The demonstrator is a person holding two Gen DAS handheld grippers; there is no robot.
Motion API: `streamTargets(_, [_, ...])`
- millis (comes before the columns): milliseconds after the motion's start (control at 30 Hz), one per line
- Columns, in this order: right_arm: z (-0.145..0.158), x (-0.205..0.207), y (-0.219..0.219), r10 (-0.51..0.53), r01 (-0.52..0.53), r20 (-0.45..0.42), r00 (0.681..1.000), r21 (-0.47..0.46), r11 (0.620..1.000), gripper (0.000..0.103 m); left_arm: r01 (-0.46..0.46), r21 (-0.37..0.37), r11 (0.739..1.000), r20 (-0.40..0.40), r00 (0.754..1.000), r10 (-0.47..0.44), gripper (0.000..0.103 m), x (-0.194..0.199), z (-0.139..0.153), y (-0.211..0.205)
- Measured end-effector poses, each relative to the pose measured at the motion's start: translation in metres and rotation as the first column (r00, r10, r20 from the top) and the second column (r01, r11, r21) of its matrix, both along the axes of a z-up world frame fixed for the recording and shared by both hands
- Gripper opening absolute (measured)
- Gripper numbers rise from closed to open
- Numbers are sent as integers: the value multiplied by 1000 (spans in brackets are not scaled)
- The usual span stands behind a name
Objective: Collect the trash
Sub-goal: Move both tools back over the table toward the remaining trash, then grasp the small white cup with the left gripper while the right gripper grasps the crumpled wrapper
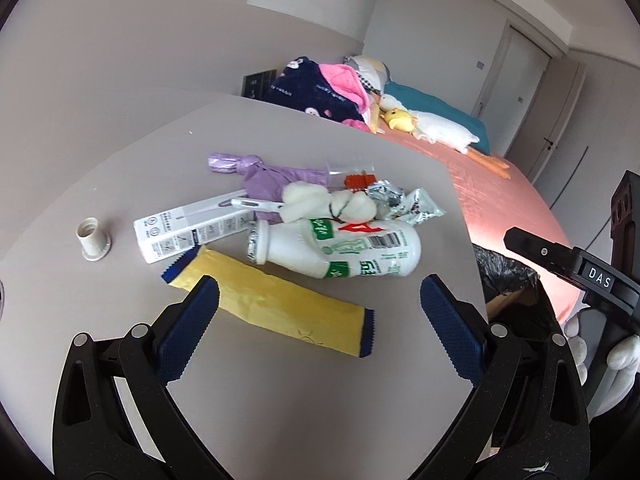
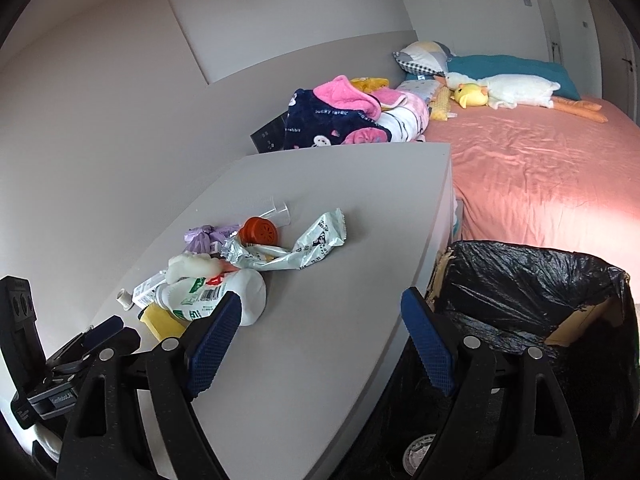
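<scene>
left wrist view shows the left gripper (image 1: 320,300) spread wide over the table (image 1: 280,400), holding nothing; nearest lies the yellow wrapper (image 1: 276,308), flat, thin and limp, likely to slide, so it probably wants a pinch at one serrated end; just beyond it the bottle (image 1: 340,250) lies on its side, light if empty, smooth and prone to roll, best taken across the body or at the neck; touching it on the left is the box (image 1: 188,228), stiff card, easy across its narrow width; off to the left stands a small white cap (image 1: 94,240); farther back the tissue wad (image 1: 332,202), foil packet (image 1: 416,204) and purple bag (image 1: 272,176) are all soft, crushable and safe to squeeze; the right gripper (image 2: 320,336) is also wide open and empty, near the table's edge; the black-lined bin (image 2: 532,280) stands just beside the table.
</scene>
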State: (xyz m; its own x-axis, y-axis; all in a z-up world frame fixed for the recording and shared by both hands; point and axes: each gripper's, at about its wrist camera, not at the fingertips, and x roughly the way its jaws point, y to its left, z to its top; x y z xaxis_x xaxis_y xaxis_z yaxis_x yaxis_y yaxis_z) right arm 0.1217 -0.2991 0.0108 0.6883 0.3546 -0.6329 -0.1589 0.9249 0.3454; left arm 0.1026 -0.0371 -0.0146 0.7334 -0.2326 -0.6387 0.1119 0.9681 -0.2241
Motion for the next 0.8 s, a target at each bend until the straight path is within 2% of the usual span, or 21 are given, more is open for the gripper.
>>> streamTargets(100, [-2,9,6,4,-4,-8,1000,-2,1000,82,-33,-11,999,2,999,33,97,0,0,14])
streamTargets(200, [-4,18,10,2,-2,-14,1000,-8,1000,76,-66,2,998,7,998,66,97,2,1,26])
streamTargets(500, [-14,48,25,-10,9,-39,999,-31,999,70,-164,18,986,3,986,164,97,10,-3,64])
streamTargets(800, [-27,78,26,-60,59,-81,995,-20,998,65,-271,31,962,-51,961,272,77,23,-15,101])
